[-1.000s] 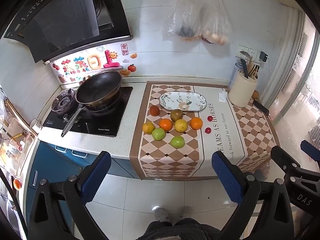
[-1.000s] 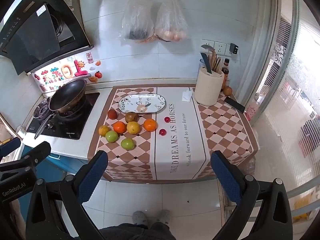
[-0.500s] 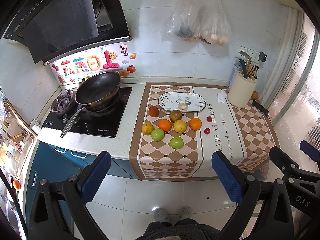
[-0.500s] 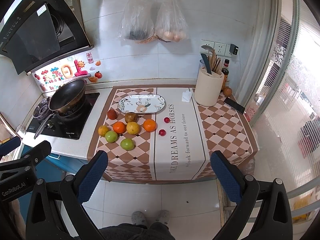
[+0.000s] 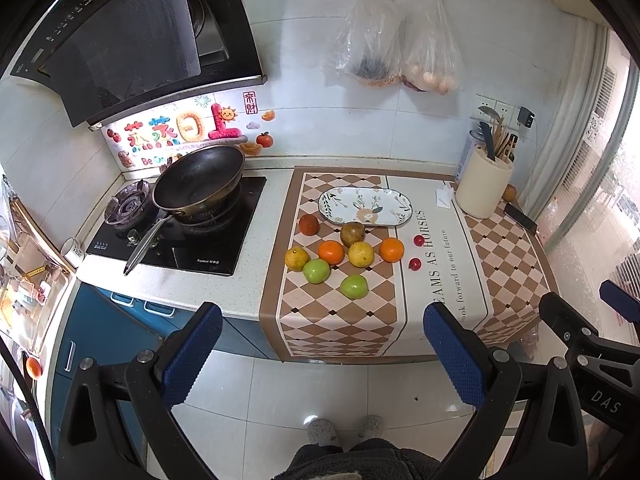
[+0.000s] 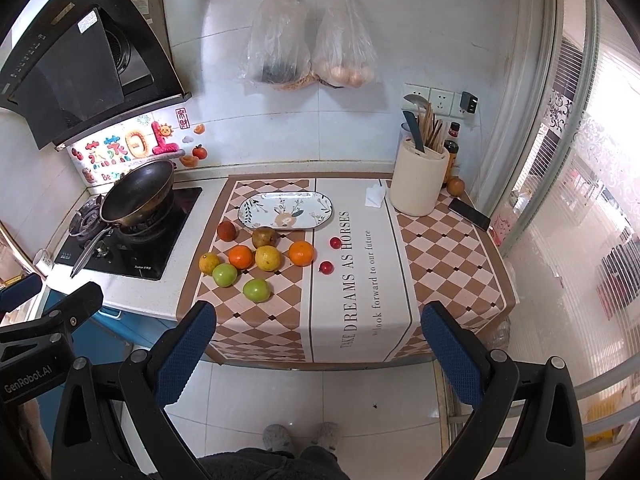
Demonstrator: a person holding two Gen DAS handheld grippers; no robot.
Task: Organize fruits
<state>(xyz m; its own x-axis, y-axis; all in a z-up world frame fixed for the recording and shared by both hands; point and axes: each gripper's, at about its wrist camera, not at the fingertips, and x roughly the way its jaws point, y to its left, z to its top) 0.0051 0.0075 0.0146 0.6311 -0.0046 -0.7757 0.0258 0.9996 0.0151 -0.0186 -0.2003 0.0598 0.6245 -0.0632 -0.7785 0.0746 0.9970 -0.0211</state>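
Note:
Several fruits lie loose on the checkered runner: two green apples, oranges, a yellow citrus, a brown fruit, a dark red fruit and two small red ones. Behind them sits an empty oval floral plate. My left gripper is open, held high and well back from the counter. My right gripper is open too, equally far back, nothing between its fingers.
A black wok rests on the stove at left. A cream utensil holder, a phone and a folded tissue occupy the right of the counter. Two plastic bags hang on the wall. The person's slippers stand on the tiled floor.
Both views drifted very slightly; the counter and fruits keep their places. Both grippers stay open.

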